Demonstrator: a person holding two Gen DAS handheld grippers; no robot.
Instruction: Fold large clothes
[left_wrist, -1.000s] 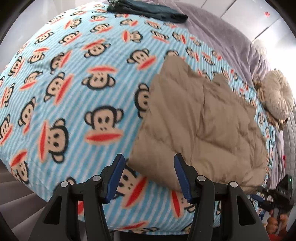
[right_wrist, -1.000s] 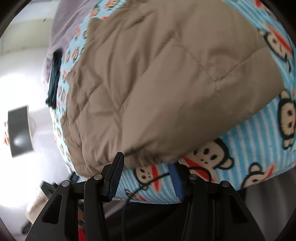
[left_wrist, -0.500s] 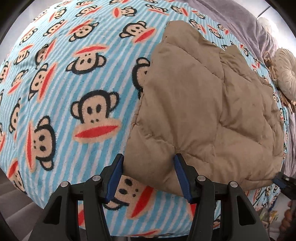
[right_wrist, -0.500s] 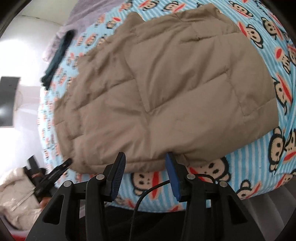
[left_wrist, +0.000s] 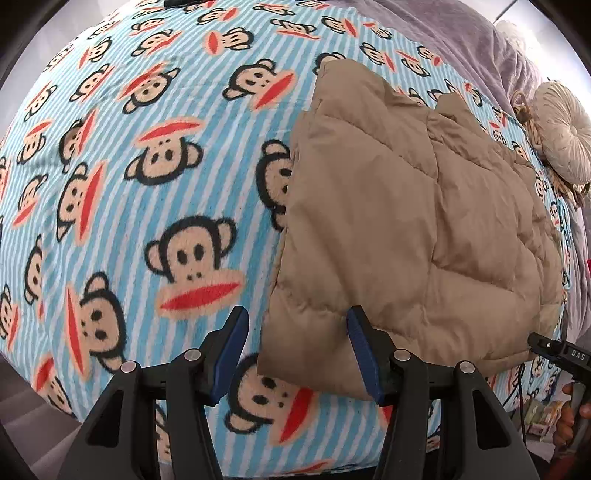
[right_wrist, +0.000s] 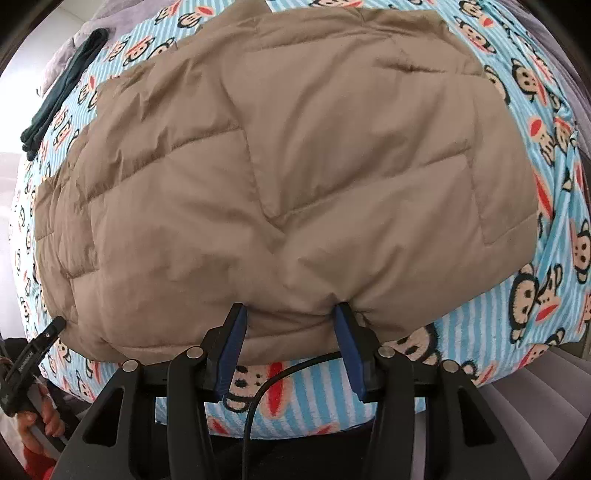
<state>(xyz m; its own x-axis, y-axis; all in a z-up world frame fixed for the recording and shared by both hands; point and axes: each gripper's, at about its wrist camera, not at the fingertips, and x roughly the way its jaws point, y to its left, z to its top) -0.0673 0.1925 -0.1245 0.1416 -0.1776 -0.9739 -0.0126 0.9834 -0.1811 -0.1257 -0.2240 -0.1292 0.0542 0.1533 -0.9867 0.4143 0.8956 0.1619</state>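
A tan quilted puffer garment (left_wrist: 413, 229) lies folded flat on a blue striped monkey-print blanket (left_wrist: 147, 184). My left gripper (left_wrist: 295, 350) is open at the garment's near left corner, with the corner lying between its blue pads. In the right wrist view the garment (right_wrist: 288, 166) fills most of the frame. My right gripper (right_wrist: 290, 349) is open at the garment's near edge, which bulges between the pads. The right gripper's tip (left_wrist: 554, 350) shows at the left view's right edge. The left gripper's tip (right_wrist: 33, 350) shows at the right view's left edge.
A folded dark green garment (right_wrist: 62, 92) lies at the far end of the blanket. A round cream cushion (left_wrist: 565, 136) and a purple cover (left_wrist: 480, 37) sit beyond the tan garment. The bed's near edge runs just under both grippers. A black cable (right_wrist: 266, 391) hangs by the right gripper.
Both grippers have come down to the garment's near edge. The left one now straddles the corner. The right one has closed in on the edge, and both stay open.
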